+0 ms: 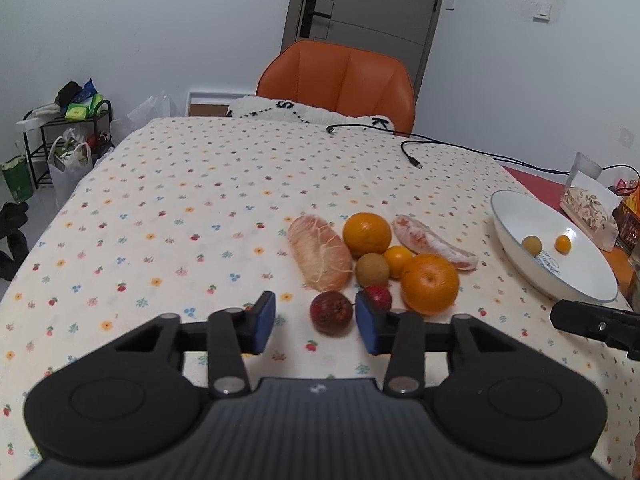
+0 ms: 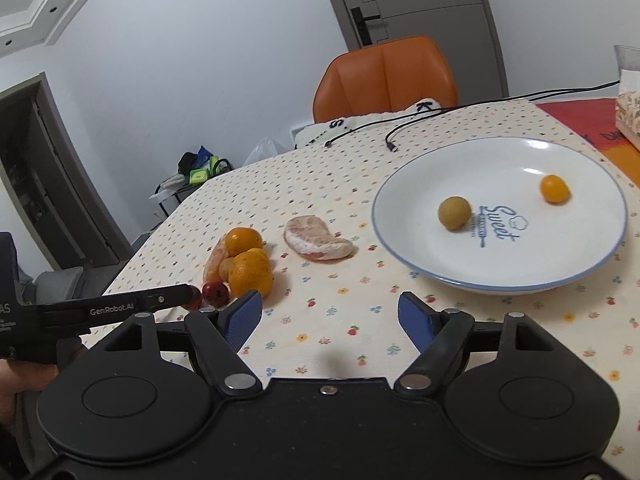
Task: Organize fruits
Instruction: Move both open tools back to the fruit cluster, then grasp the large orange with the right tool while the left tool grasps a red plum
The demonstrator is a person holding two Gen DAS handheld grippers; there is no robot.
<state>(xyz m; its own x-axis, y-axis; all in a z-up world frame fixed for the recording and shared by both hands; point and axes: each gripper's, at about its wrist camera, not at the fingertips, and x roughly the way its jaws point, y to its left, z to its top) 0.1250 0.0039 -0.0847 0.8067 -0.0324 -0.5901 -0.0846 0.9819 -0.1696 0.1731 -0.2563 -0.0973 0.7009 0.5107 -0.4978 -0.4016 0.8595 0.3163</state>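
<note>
Left gripper [image 1: 315,326]: black body, nearest to the camera; its blue-padded fingers [image 1: 264,322] stand apart and low over the tabletop, holding nothing.
Right gripper [image 2: 331,320]: black, same build; its fingers [image 2: 244,316] are spread wide and empty, before the near rim of the plate.
Tabletop [image 1: 192,208]: covered by a cream cloth with small printed flowers; all fruits lie on its right part.
Orange chair [image 1: 340,80]: padded, behind the far edge of the tabletop.
White plate [image 2: 500,268]: round, shallow, with a blue rim and the blue word "Sweet"; it stands right of the fruit group.
Black cable [image 1: 416,148]: thin, lying on the far part of the cloth.
Peeled pomelo segment with white veins [image 1: 318,258]: at the left end of the group.
Second peeled pomelo segment [image 1: 434,242]: pink, curved, at the right end.
Near big orange [image 1: 430,284]: just right of the left gripper's right finger.
Far big orange [image 1: 367,234]: between the two pomelo segments.
Dark red wrinkled fruit [image 1: 331,312]: between the left gripper's fingers; whether they touch it, I cannot tell.
Brownish round fruit in the group [image 1: 372,270]: between the two big oranges.
Small orange fruit in the group [image 1: 397,260]: touching the brownish one.
Small red bumpy fruit [image 1: 378,296]: just behind the right finger.
Brownish round fruit on the plate [image 2: 455,213]: beside the blue word.
Small orange fruit on the plate [image 2: 555,189]: apart from it, on the far right side.
</note>
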